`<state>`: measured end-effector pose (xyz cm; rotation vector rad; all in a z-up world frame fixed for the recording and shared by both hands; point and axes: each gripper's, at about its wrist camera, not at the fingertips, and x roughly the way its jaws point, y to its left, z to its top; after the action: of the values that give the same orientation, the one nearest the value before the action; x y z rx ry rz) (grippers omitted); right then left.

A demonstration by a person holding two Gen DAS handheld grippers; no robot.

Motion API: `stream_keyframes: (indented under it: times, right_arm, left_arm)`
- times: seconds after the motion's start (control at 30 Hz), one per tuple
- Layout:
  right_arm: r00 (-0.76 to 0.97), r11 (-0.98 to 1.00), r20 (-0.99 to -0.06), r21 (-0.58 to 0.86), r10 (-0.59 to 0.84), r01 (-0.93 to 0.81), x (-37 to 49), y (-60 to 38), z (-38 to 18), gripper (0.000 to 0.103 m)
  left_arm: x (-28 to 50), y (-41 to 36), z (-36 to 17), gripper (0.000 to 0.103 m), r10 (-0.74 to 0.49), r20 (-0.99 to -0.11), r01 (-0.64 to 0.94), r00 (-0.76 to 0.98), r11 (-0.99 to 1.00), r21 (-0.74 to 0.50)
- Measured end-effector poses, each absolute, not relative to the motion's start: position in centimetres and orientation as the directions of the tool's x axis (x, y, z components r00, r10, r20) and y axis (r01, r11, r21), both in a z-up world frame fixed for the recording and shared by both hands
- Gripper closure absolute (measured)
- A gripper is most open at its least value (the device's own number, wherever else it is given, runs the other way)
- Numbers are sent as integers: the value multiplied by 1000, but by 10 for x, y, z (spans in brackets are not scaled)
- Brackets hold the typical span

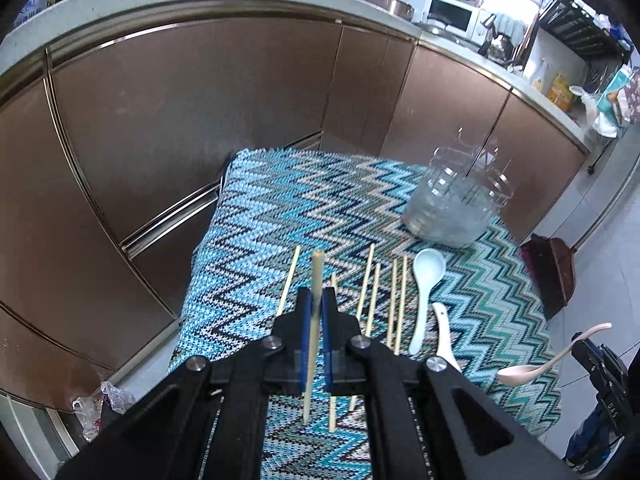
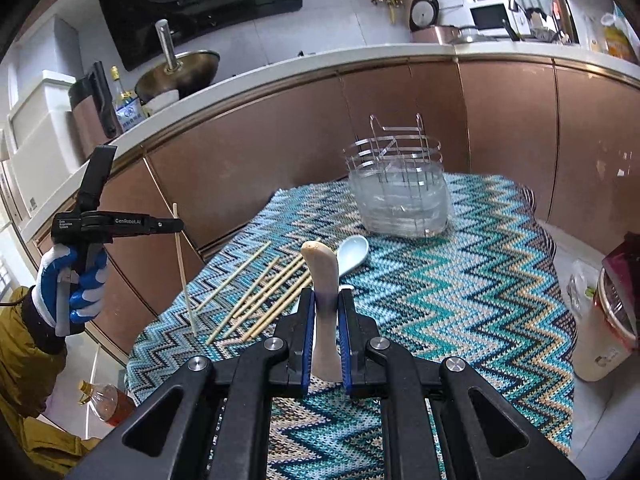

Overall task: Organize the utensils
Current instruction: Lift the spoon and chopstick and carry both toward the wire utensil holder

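Right, both grippers loaded. Left gripper (image 1: pixel 317 300) is clamped on a single chopstick (image 1: pixel 316 292), stick running lengthwise through the blue pads, tip out ahead at frame centre and tail hanging below the jaws. In the right wrist view I see that same gripper (image 2: pixel 176 225) at left centre, pointing roughly level toward the right, chopstick (image 2: pixel 182 264) hanging tilted with its lower end just over the zigzag cloth (image 2: pixel 460 300); gloved hand (image 2: pixel 72 284) wrapped on the handle at lower left, yellow sleeve below it.

Right gripper (image 2: pixel 326 304) is pinched on the handle of a cream spoon (image 2: pixel 320 276), handle end sticking up past the fingertips; in the left wrist view it sits at right edge, spoon (image 1: pixel 548 360) bowl toward frame centre.

Loose chopsticks (image 1: pixel 384 292) lie in a row on the cloth, pale blue spoon (image 1: pixel 426 280) and white spoon (image 1: pixel 442 332) right of them. Wire utensil holder (image 2: pixel 396 188) stands upper centre, well apart from both grippers.
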<state>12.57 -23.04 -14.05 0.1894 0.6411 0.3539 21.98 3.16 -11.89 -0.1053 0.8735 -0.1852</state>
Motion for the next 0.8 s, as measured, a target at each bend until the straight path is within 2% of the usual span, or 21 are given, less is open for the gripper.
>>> stream_keyframes:
  times: [0.4,0.6,0.8]
  right_arm:
    - [804,929,-468,208,368,-305,157,-227,-70,92]
    - [835,936,-422,163,352,-312,197,-233,-31,92]
    - [854,943,-399,131,333,-306,249,-242,-11,92]
  left_arm:
    - [249,-9,-35,99,-332,-650,235,683,943,-235]
    - [285,-46,14,99,-389,-592,306,705,921,-241]
    - [328,-92,42,99,-444,-543,372,713,896,-243]
